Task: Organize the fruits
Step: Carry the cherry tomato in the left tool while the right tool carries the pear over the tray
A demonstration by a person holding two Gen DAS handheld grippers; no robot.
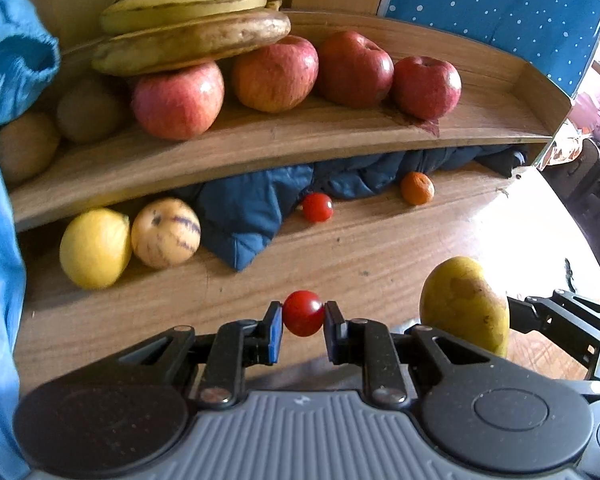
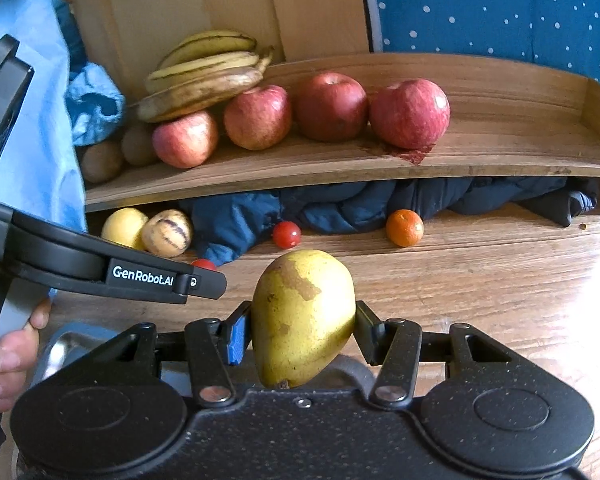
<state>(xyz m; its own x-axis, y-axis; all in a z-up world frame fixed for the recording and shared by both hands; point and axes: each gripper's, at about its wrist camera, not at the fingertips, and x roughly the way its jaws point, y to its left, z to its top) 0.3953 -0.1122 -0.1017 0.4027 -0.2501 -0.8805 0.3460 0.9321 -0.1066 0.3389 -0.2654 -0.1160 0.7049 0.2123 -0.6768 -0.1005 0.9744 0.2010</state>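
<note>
My left gripper [image 1: 303,320] is clamped on a small round red cherry tomato [image 1: 303,319], its blue pads pressing both sides and holding it above the brown wooden tabletop [image 1: 340,256]. My right gripper [image 2: 302,330] is closed around a yellow-green pear with brown russet patches [image 2: 303,318], stalk end toward the camera, also clear of the table. Ahead I see a curved wooden shelf [image 1: 284,148] carrying four red apples [image 1: 275,74] in a row, with a bunch of browning yellow bananas [image 1: 192,28] resting on the leftmost apples and brown kiwis [image 1: 90,114] at the left end. Under the shelf a dark blue padded cloth [image 1: 252,208] is bunched up; beside it on the table lie a yellow lemon [image 1: 95,248] touching a cream purple-striped melon fruit [image 1: 166,233], a second red cherry tomato [image 1: 317,207] and a small orange mandarin [image 1: 417,188]. In the right wrist view, a hand [image 2: 8,344] grips the left gripper's handle.
</note>
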